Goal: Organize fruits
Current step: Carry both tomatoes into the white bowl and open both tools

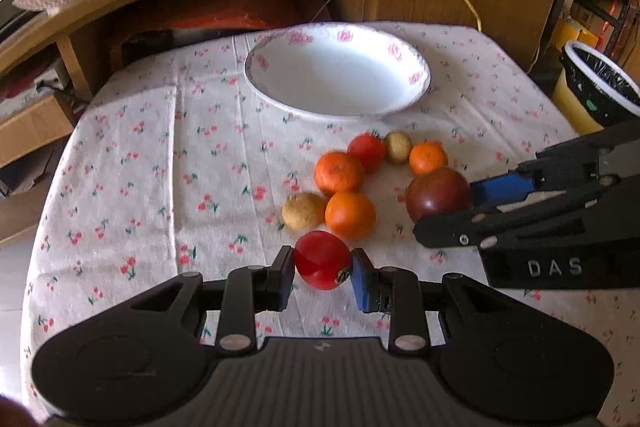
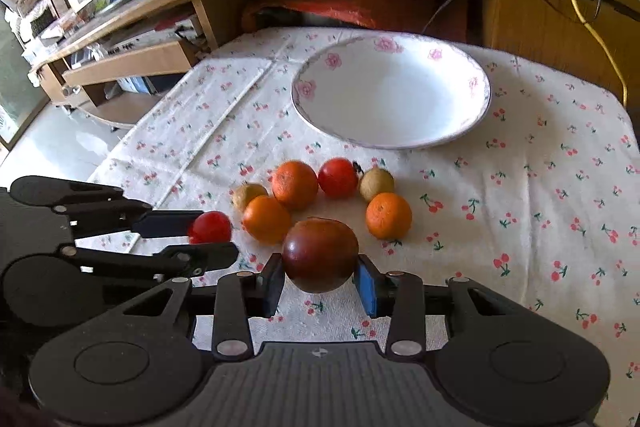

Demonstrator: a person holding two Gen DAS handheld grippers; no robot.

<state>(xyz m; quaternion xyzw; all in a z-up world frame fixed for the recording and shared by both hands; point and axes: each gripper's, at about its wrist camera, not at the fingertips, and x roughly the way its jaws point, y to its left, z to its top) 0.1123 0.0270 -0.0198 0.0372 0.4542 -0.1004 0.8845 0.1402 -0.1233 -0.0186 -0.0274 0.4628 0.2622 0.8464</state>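
Left hand-held gripper [image 1: 322, 269] is pinching a small red tomato [image 1: 322, 259] between its 2 pads, stem end tilting toward the blue pad, low over the cherry-print bench [image 1: 160, 147]. Right hand-held gripper [image 2: 320, 281] is squeezing a dark red-purple tomato [image 2: 320, 254], round, its axis hard to tell. Between them and the empty floral bowl [image 1: 416, 83] are sitting 3 tangerines [image 1: 350, 214], another red tomato [image 1: 366, 151] and 2 brownish fruits [image 1: 303, 210], clustered and touching.

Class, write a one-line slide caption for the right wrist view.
Right tongs clamp a dark tomato before the empty plate; left tongs grip a red one.
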